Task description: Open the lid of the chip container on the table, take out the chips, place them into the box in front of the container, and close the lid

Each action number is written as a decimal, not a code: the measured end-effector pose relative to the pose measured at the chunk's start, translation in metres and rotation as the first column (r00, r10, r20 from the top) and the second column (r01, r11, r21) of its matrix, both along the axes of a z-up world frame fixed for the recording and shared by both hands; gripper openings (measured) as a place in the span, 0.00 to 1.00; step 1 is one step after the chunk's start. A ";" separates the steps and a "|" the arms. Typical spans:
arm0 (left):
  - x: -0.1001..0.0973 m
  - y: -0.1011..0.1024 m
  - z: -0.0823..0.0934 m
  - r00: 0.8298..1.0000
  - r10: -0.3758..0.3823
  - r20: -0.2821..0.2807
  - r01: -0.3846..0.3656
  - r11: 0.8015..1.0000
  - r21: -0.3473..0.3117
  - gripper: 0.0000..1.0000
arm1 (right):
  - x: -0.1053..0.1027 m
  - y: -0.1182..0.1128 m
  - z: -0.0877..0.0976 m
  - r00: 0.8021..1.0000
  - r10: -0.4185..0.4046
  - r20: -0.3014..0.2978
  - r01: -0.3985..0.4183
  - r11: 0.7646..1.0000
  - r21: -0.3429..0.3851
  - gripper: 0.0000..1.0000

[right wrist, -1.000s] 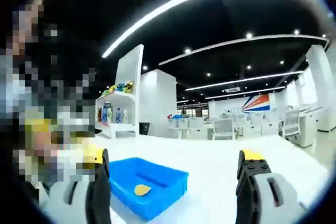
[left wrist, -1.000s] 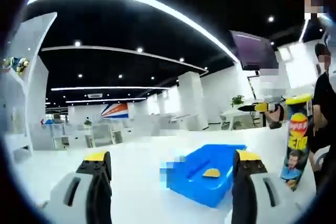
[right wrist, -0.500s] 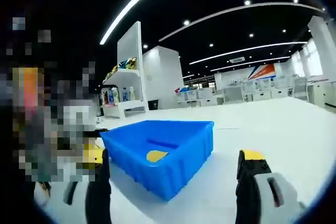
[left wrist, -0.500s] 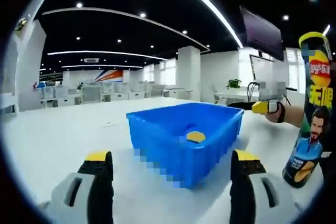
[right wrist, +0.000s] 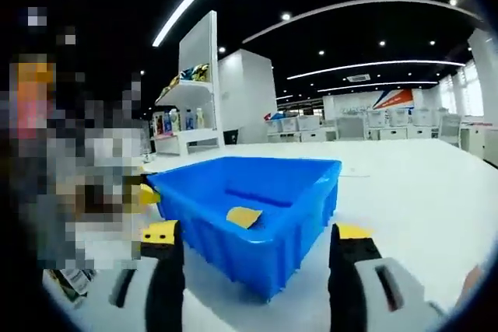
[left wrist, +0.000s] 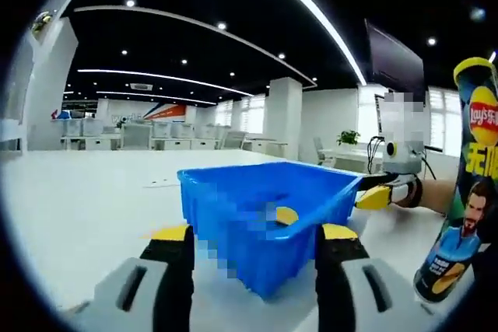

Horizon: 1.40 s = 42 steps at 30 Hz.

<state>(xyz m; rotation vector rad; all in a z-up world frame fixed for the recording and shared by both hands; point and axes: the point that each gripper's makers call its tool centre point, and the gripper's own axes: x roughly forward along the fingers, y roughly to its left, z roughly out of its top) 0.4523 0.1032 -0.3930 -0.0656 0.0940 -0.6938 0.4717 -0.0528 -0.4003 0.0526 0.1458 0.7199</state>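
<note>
A single yellow chip (left wrist: 286, 214) is seen lying on the floor of the blue box (left wrist: 261, 215), which is set on the white table (left wrist: 85, 207); the tall chip container (left wrist: 461, 200) is stood upright just beside the box, with its yellow lid (left wrist: 475, 65) seated on top. The left gripper (left wrist: 254, 237) is held low in front of the box with its jaws parted and nothing between them. The right gripper (right wrist: 254, 237) is likewise held spread and empty before the box (right wrist: 249, 211), a chip (right wrist: 243, 216) being visible inside, with white shelves (right wrist: 187, 126) far behind the box.
</note>
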 end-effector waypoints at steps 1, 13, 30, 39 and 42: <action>-0.003 -0.004 0.000 1.000 -0.013 -0.005 0.013 1.000 0.004 0.48 | -0.001 0.001 0.000 1.000 0.006 -0.014 -0.006 1.000 0.011 0.61; -0.010 -0.002 0.006 0.996 0.025 0.084 -0.034 0.994 0.106 0.37 | -0.005 -0.001 0.004 0.999 -0.038 0.006 0.038 0.999 -0.034 0.46; -0.004 -0.005 0.035 0.984 0.042 0.173 -0.063 0.992 0.114 0.37 | -0.001 -0.005 0.038 0.991 -0.054 0.127 0.057 0.998 -0.024 0.45; 0.038 -0.003 0.068 0.973 0.036 0.228 -0.067 0.989 0.130 0.38 | 0.031 0.000 0.066 0.983 -0.059 0.175 0.063 0.998 -0.015 0.45; 0.059 -0.001 0.075 0.972 0.038 0.232 -0.070 0.989 0.130 0.38 | 0.052 0.002 0.074 0.980 -0.062 0.189 0.066 0.998 -0.011 0.45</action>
